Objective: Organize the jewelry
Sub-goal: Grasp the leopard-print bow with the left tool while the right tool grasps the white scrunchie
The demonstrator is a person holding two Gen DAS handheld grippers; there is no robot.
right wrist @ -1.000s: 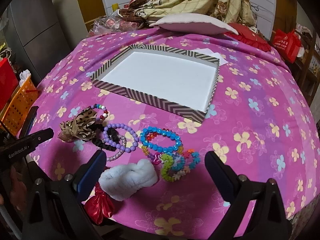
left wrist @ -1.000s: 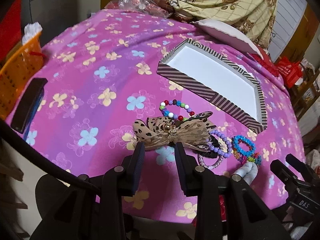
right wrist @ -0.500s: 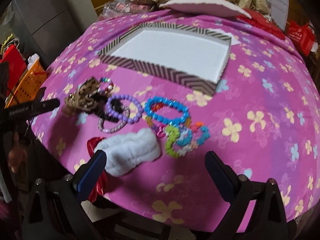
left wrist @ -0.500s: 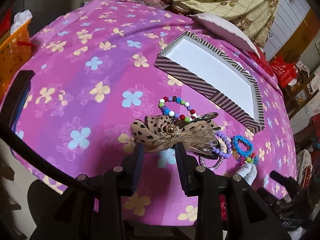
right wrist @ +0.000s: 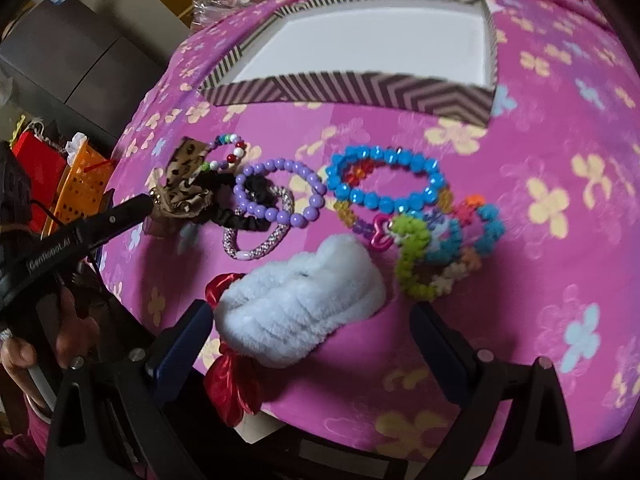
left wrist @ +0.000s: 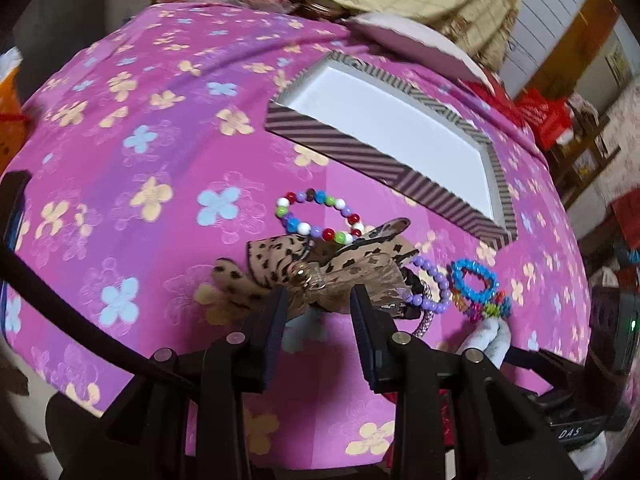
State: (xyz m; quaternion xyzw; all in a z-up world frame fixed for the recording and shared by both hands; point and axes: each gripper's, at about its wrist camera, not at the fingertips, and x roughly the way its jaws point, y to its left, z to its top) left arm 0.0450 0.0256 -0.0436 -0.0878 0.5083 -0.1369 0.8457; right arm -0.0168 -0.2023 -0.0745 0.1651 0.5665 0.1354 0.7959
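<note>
Left wrist view: the left gripper (left wrist: 318,300) stands partly open, its tips at the near edge of the leopard bow (left wrist: 320,264), pads not pressing on it. The bow lies on the pink cloth (left wrist: 140,140), touching the multicolour bracelet (left wrist: 320,216). Right wrist view: the right gripper (right wrist: 312,320) is wide open and empty, its fingers either side of the white scrunchie (right wrist: 304,304). The striped tray (right wrist: 360,90) sits beyond the jewelry, apart from it.
</note>
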